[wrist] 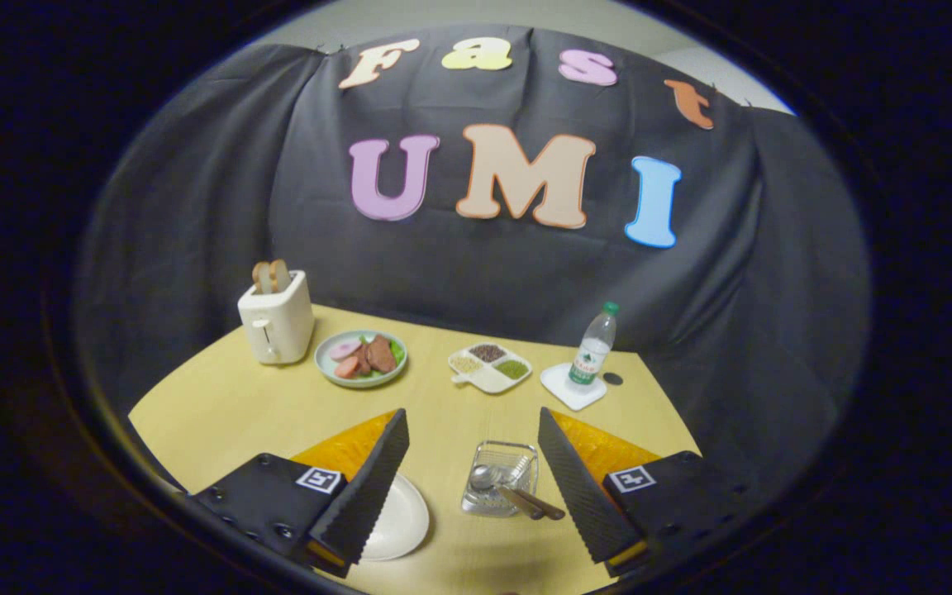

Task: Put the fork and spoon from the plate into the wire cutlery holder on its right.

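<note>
Claw [473, 487] hangs wide open, gripping nothing. Both fork and spoon [484, 477] sit in the wire cutlery holder [502, 478] near the desk's [220, 405] front edge; plate [397, 521] looks bare — job seemingly done.

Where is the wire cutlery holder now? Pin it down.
In the gripper view the wire cutlery holder stands on the table between the open gripper's fingers, just right of the white plate, with cutlery lying in it.

Gripper [472, 463] fingers wide apart — wire cutlery holder [501, 478] between them; open tabletop [443, 405] toward 12 o'clock — toaster [276, 318], food plate [360, 359], bottle [593, 347] beyond.
</note>
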Available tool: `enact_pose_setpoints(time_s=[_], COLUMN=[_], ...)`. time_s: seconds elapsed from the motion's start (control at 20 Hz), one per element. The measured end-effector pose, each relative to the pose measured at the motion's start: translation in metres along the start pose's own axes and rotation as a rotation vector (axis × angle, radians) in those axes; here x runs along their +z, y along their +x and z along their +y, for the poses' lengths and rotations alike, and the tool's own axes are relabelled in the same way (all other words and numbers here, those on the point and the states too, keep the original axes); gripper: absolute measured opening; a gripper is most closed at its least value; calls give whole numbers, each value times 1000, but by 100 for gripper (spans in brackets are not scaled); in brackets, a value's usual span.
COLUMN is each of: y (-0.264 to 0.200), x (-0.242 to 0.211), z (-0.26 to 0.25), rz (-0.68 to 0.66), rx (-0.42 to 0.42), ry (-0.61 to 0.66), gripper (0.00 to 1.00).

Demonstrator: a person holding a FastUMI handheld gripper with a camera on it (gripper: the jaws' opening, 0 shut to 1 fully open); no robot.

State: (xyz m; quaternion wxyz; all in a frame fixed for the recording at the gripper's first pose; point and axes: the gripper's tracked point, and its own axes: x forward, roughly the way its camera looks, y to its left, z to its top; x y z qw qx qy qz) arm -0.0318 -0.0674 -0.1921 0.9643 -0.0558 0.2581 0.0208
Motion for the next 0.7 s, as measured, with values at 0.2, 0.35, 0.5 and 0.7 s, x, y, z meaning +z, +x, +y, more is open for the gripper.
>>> enact_pose_setpoints(time_s=[0.2,0.35,0.5,0.7], y=[-22,-33,-39,-40], x=[37,56,69,81], z=[5,0,-8,-16], rz=[-180,-263,-314,-349], rx=[-17,-32,-50,-61], ry=[104,138,140,147], gripper=[100,100,100,100])
